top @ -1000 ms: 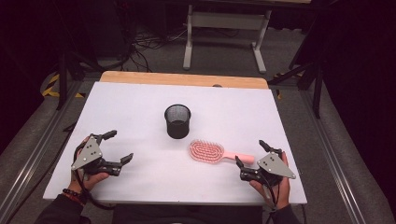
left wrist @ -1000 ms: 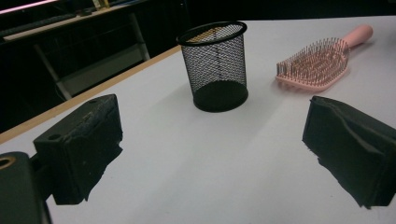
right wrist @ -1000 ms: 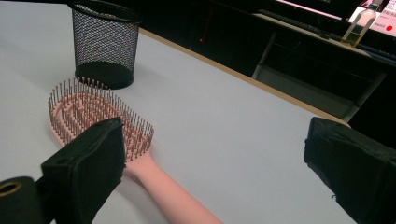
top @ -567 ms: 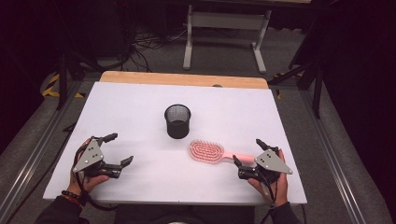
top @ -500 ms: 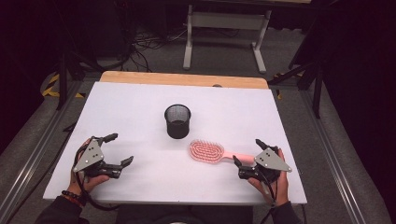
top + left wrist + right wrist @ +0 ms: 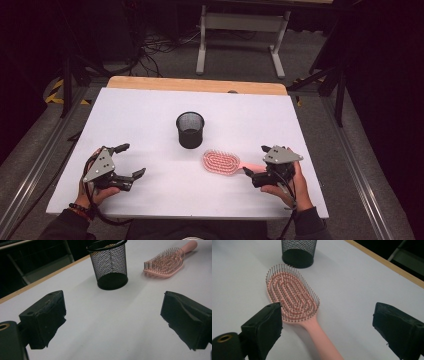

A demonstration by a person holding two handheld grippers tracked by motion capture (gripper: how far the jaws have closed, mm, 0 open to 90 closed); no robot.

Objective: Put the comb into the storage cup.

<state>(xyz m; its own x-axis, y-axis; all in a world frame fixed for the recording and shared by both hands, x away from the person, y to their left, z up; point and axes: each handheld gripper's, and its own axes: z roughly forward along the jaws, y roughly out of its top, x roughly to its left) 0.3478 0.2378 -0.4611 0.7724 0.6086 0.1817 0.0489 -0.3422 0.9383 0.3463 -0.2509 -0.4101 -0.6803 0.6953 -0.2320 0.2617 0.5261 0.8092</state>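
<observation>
1. Right tongs (image 6: 254, 174) moved in from the table's near right edge since a second ago, now at the handle end of the pink plastic paddle hairbrush (image 6: 221, 162); EARLIER position sat farther toward 4 o'clock of the brush.
2. Jaws of the right tongs just been closing a little, yet spread wide in the right gripper view (image 6: 327, 327), the pink handle lying between them, pads not pressing on it; nothing pinched.
3. Reads as the approach to a grasp on the handle: likely next, a squeeze and a lift, probably toward the black wire-mesh pen cup (image 6: 190, 129).
4. Hairbrush flat on the white table (image 6: 150, 105), bristles up, handle pointing toward 3 o'clock, head just at 5 o'clock of the cup, near but apart from it.
5. Left tongs (image 6: 130, 162) unchanged in place near the table's 7 o'clock corner, jaws spread wide over bare table in the left gripper view (image 6: 112, 322), holding nothing.
6. Cup upright near the table's centre, unmoved; contents not clear to tell.
7. No brand, label or readable writing on brush, cup, tongs or table.
</observation>
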